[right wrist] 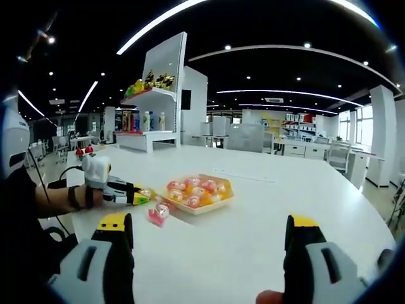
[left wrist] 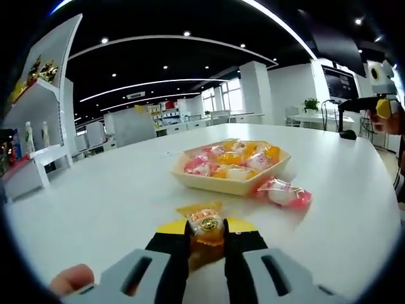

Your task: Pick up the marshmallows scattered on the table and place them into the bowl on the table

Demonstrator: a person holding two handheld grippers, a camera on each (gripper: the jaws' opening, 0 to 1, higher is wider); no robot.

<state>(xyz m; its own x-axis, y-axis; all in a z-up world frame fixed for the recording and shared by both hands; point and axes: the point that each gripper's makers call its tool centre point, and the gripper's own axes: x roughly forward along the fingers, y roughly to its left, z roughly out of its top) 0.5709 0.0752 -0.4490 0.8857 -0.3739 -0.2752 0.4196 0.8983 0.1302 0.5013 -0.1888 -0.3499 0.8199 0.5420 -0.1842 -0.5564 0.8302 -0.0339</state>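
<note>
Pinched between the two fingers of the left gripper is an orange-wrapped marshmallow, held just above the white table and short of the cream bowl, which already holds a heap of pink and orange wrapped pieces. One pink-wrapped marshmallow lies on the table right beside the bowl's near corner. From the right gripper view, the right gripper has its fingers spread wide apart with nothing between them, well back from the bowl, while the left gripper reaches in from the left beside the bowl and the loose pink piece.
</note>
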